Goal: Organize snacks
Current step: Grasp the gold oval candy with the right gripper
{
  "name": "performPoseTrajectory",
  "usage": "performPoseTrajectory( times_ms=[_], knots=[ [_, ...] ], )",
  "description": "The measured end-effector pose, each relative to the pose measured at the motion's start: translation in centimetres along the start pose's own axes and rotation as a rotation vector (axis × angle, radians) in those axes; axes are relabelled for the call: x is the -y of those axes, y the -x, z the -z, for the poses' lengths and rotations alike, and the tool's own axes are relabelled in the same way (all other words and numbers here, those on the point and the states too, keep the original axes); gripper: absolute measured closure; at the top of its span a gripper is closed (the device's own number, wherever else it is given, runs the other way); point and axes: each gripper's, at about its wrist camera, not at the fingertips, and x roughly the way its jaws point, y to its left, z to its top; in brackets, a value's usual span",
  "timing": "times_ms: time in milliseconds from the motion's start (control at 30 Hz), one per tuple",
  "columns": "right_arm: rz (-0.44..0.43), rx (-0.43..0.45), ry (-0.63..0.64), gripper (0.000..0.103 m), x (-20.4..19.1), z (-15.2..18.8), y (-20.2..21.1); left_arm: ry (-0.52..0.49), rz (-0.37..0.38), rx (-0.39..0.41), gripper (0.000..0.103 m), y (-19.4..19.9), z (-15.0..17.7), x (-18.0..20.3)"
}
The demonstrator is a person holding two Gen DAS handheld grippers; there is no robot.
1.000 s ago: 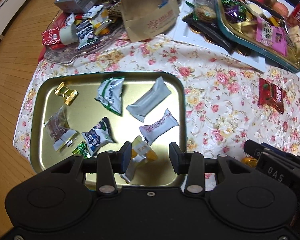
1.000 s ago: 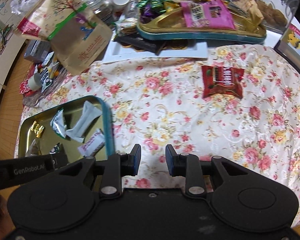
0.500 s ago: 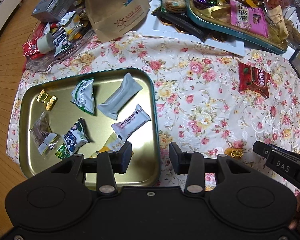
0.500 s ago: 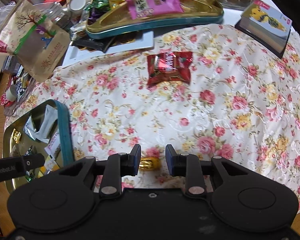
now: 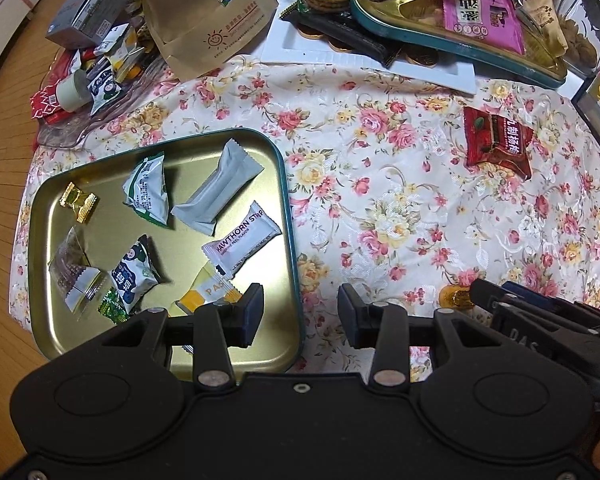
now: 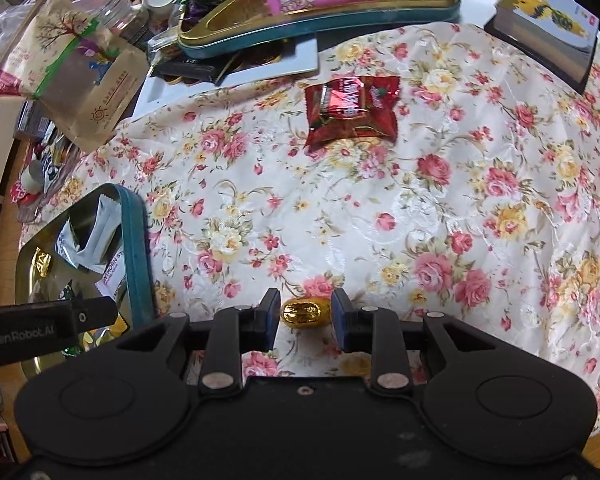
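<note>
On a cluttered desk under a floral cloth, right hand-held gripper (image 6: 305, 316) spread around, not yet pinching, a gold-foil candy (image 6: 305, 311) near the front edge; left hand-held gripper (image 5: 299, 316) spread and empty over the part-filled gold tray (image 5: 290, 216); red packet (image 6: 350, 110) still loose.

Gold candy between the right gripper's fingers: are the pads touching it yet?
Apart. The right wrist view shows the gold candy lying on the cloth between the right gripper fingers, with a sliver of cloth visible on each side.
</note>
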Motion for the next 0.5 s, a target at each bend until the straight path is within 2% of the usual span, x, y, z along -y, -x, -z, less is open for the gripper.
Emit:
performPoseTrajectory(
  times_ms=[200, 500],
  knots=[
    [0.062, 0.013, 0.067, 0.07, -0.7, 0.3, -1.0, 0.019, 0.013, 0.005, 0.054, 0.3, -0.1, -0.6],
    [0.058, -0.017, 0.045, 0.069, -1.1, 0.5, -1.8, 0.028, 0.024, 0.007, 0.054, 0.5, -0.2, -0.8]
  ],
)
